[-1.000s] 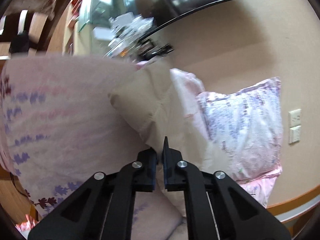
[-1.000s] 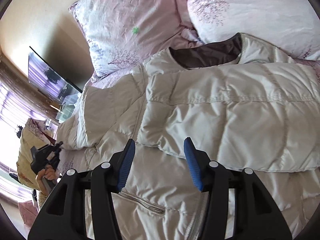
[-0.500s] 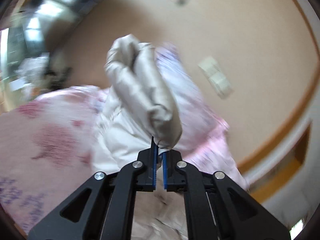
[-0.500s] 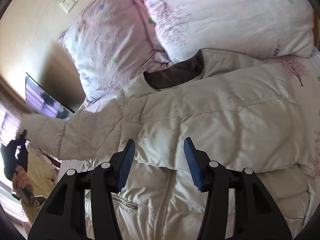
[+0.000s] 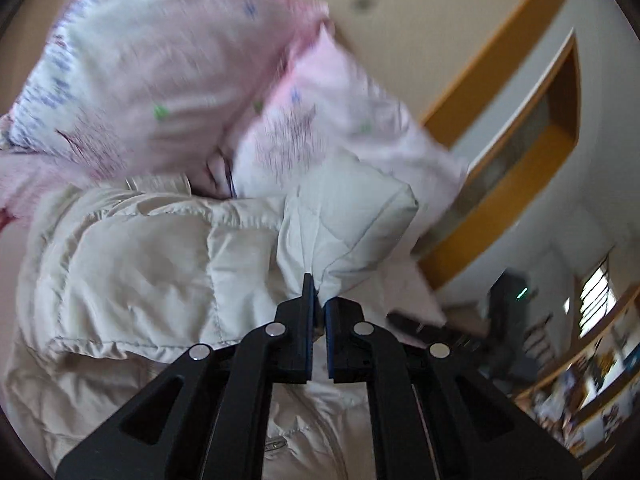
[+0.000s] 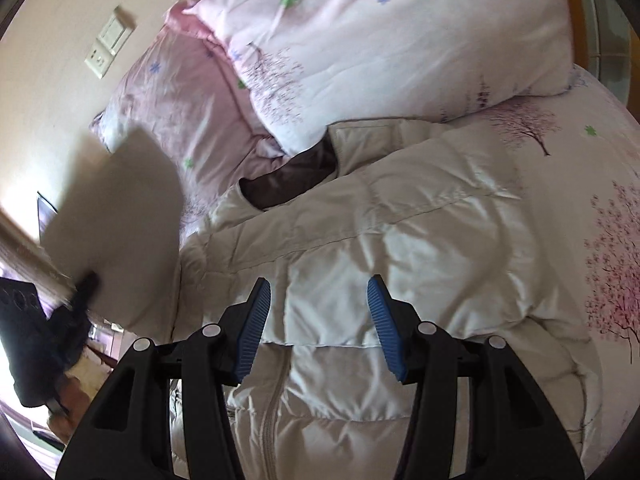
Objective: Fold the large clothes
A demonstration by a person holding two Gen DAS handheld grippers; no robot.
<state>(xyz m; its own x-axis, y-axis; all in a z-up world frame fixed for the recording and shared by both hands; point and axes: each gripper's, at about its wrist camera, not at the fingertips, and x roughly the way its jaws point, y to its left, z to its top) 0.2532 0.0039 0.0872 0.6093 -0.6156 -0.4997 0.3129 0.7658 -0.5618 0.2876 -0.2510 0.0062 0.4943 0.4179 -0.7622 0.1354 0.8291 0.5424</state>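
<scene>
A cream quilted puffer jacket [image 6: 400, 248] lies on the bed with its brown-lined collar toward the pillows and one sleeve folded across its chest. My left gripper [image 5: 318, 300] is shut on the cuff end of the other sleeve [image 5: 348, 224] and holds it up over the jacket body [image 5: 140, 264]. In the right wrist view that raised sleeve [image 6: 120, 232] shows as a blurred shape at the left. My right gripper [image 6: 318, 304] is open and empty, hovering just above the jacket's front near the zipper.
Two pink floral pillows [image 6: 360, 48] lean against the wall at the bed's head. The floral bedsheet [image 6: 592, 208] lies to the right of the jacket. A wall switch plate [image 6: 108, 44] is above the pillows. A wooden door frame [image 5: 520, 128] and shelves [image 5: 592, 380] stand beside the bed.
My left gripper has swung the held sleeve up and over from the side of the bed to above the jacket body. My right gripper stayed open and drifted slightly over the jacket.
</scene>
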